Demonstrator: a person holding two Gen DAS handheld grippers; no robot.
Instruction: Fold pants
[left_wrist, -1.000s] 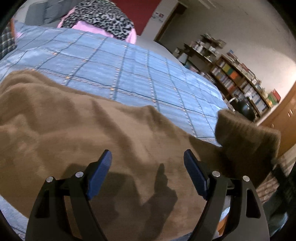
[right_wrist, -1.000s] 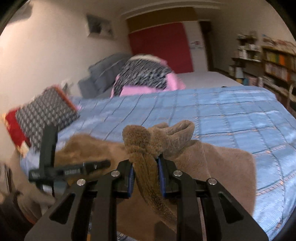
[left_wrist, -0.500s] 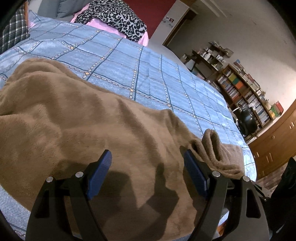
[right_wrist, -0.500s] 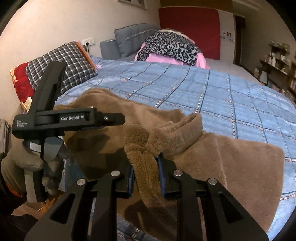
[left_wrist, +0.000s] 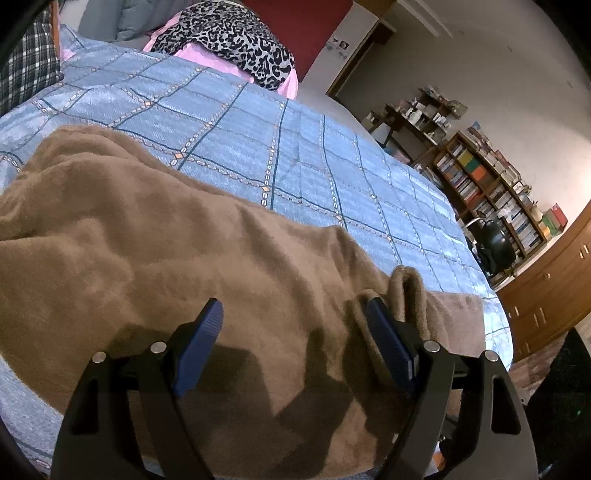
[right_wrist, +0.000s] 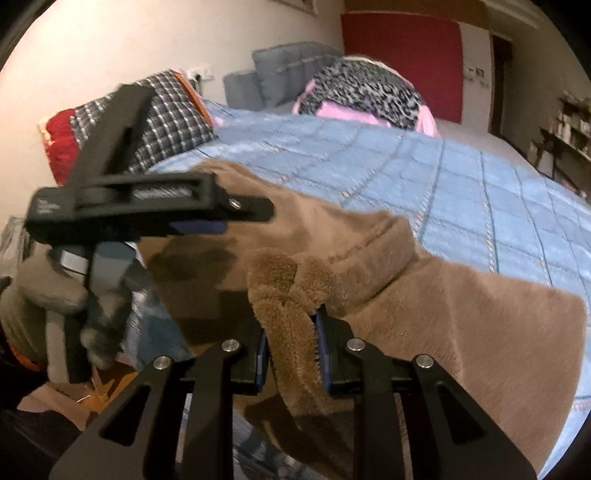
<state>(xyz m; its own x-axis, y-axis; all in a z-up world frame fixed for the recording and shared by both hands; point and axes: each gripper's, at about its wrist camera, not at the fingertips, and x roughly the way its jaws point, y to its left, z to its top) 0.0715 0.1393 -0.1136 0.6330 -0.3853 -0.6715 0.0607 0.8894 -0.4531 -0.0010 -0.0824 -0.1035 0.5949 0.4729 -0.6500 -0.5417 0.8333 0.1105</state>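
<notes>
The brown fleece pants (left_wrist: 184, 258) lie spread over the near edge of the blue checked bed. My left gripper (left_wrist: 295, 328) is open, its blue pads just above the fabric, holding nothing. My right gripper (right_wrist: 290, 332) is shut on a bunched fold of the pants (right_wrist: 284, 295) and holds it raised over the rest of the garment. The left gripper (right_wrist: 243, 218) also shows in the right wrist view, held by a gloved hand (right_wrist: 55, 291) over the pants' left part. A raised fold of pants (left_wrist: 406, 291) stands by the left gripper's right finger.
The blue checked bedspread (left_wrist: 295, 155) stretches away. A leopard-print and pink pile (left_wrist: 229, 37) lies at the far end. A plaid pillow (right_wrist: 162, 118) sits at the head. Bookshelves (left_wrist: 491, 199) and a wooden cabinet (left_wrist: 546, 295) stand past the bed's right side.
The right gripper carried its held fold closer to the left gripper. The left gripper stayed open and moved slightly forward over the pants; the raised fold now lies beside its right finger.
</notes>
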